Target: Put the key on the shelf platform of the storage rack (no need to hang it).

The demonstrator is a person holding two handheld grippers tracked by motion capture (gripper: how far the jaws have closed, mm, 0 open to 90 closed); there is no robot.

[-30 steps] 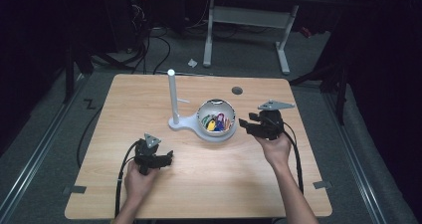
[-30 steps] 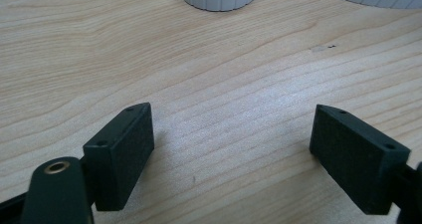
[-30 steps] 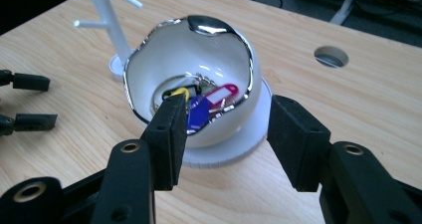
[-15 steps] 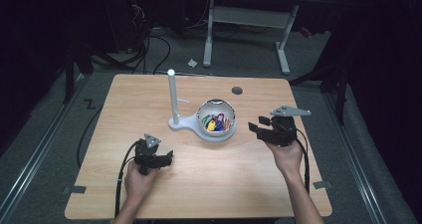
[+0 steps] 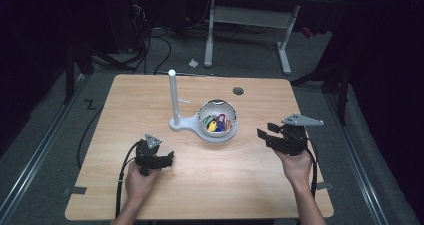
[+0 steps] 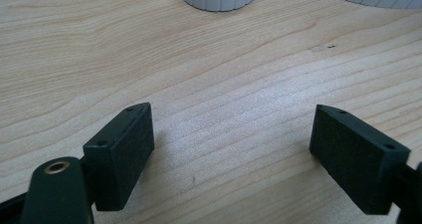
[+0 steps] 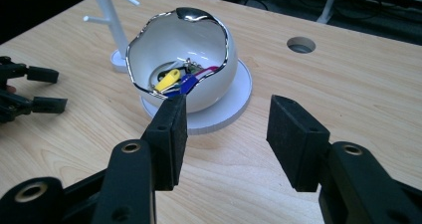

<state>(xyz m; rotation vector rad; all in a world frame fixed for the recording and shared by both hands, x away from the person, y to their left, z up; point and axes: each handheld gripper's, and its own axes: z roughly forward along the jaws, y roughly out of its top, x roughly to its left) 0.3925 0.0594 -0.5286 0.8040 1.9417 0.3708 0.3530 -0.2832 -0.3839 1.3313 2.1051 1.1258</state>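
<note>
**Hand-held grippers flanking the key bowl**

Left hand-held gripper (image 5: 169, 158) is resting spread and empty on the desk (image 5: 150, 92). Bowl (image 5: 217, 121) is holding coloured keys (image 7: 175, 79) mid-desk. Right hand-held gripper (image 5: 262, 138) is hovering half-spread, empty; clipping the jagged rim risks tipping the bowl.

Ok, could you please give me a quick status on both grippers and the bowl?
Left gripper open, empty, low over the table. Right gripper open, empty, facing the bowl. Coloured keys inside it. Path clear.

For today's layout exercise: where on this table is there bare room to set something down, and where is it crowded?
Free: the table's far-left corner behind the stand; the near strip between left gripper and right gripper. Crowded: the middle, around the bowl and stand.
</note>
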